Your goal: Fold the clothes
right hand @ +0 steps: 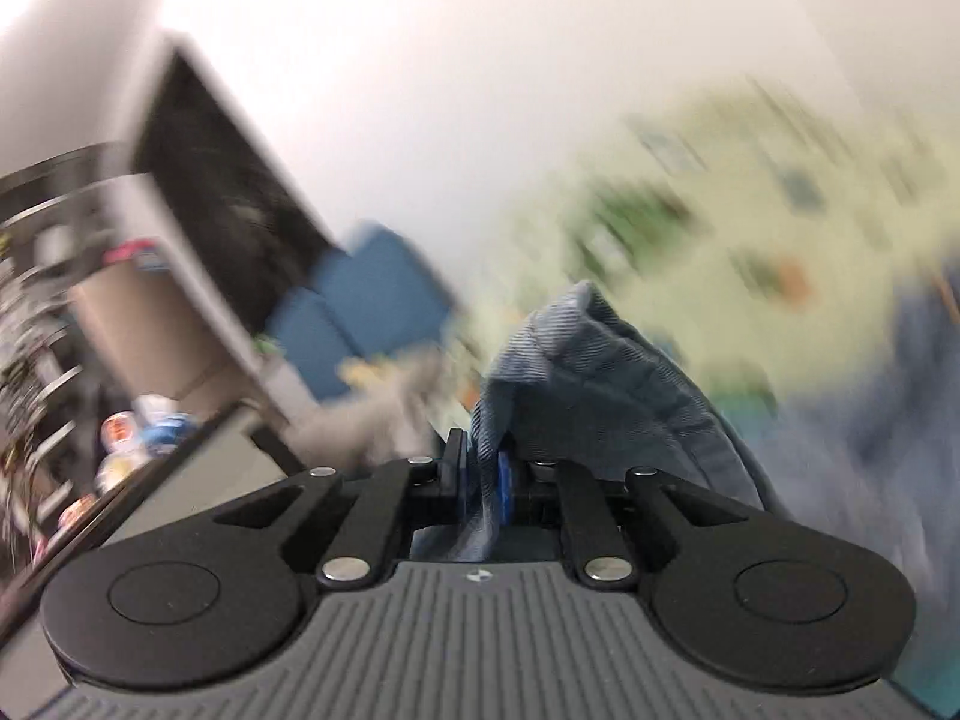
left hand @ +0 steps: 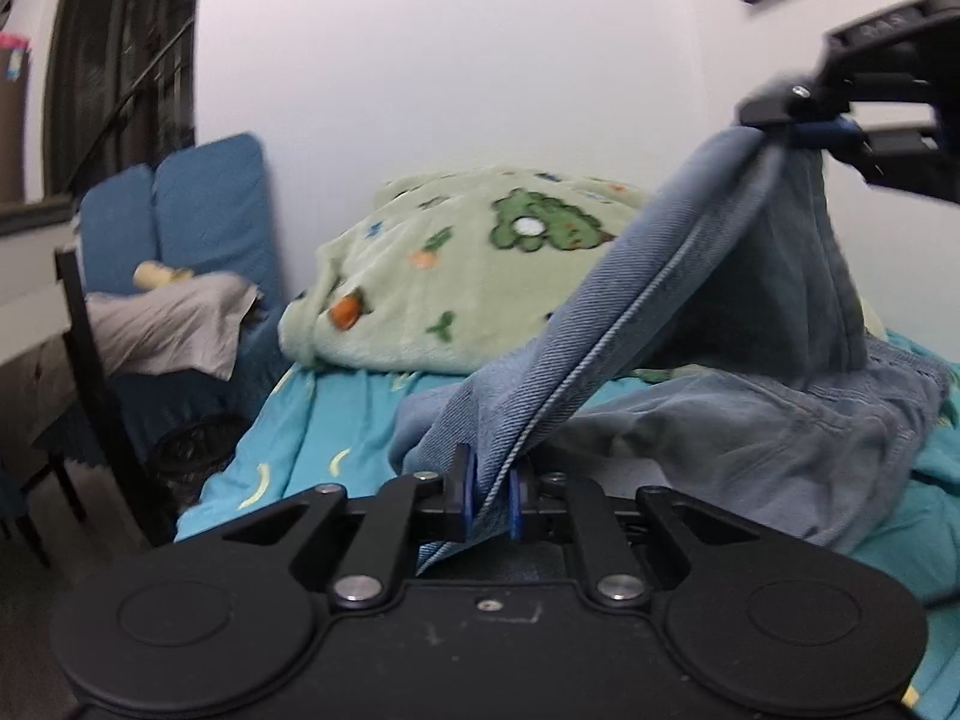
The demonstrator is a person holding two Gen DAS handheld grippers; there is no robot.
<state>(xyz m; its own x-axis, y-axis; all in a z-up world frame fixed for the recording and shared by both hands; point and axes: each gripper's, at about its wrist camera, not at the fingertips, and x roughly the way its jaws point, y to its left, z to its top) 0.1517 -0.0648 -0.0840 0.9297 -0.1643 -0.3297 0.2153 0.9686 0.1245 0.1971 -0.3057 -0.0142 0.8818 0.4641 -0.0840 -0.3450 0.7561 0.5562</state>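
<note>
A: Status?
B: Early. Left gripper (left hand: 492, 495) and right gripper (left hand: 807, 126) both clamp the denim garment (left hand: 600, 324)'s seamed edge, stretched between them above the bed (left hand: 282, 438); the rest is heaped on the sheet. No fold visible.
A: Surroundings?
B: Teal sheet, green fleece blanket (left hand: 456, 264) behind, blue cushions (left hand: 180, 204), white wall. Right view is blurred.

Jeans (left hand: 690, 408) on bed (left hand: 288, 438), blanket (left hand: 456, 264) behind, probably chair (left hand: 198, 204) left.

No legible text

Raised characters on the right gripper (left hand: 798, 132) body, far right, are too blurred to read.
</note>
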